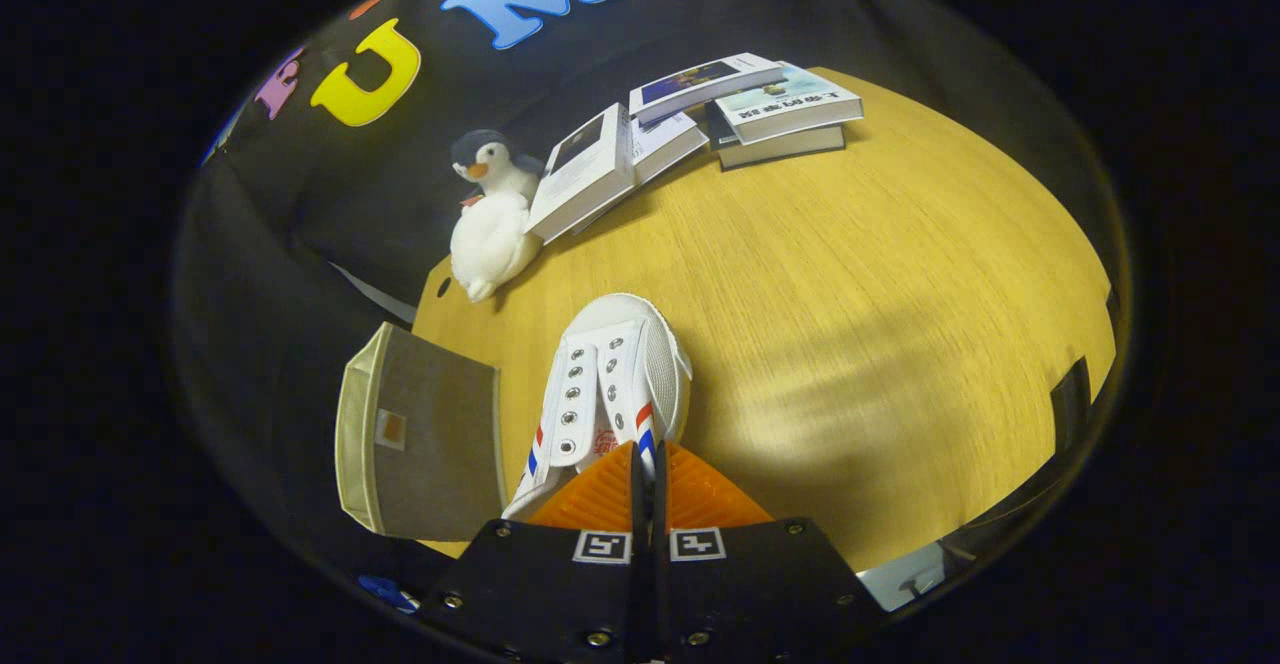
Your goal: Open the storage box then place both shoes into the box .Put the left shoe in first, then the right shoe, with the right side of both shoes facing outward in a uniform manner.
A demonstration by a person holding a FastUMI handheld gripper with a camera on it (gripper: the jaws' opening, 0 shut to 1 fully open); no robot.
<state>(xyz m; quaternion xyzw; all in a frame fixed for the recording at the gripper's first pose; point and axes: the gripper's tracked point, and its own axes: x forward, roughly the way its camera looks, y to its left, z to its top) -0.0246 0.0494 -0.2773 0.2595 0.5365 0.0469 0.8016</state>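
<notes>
Claw (648,464): fingers pressed together on the white shoe's (612,384) heel edge, bottom centre.
Shoe: toe pointing up-frame over the counter (850,324).
Storage box (420,434): lower left (grey fabric), beside shoe.

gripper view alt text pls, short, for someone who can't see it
The gripper, fingers closed together, grips a white shoe by its collar above a wooden table. A grey storage box sits beside the shoe; a penguin plush and books lie beyond.
</notes>
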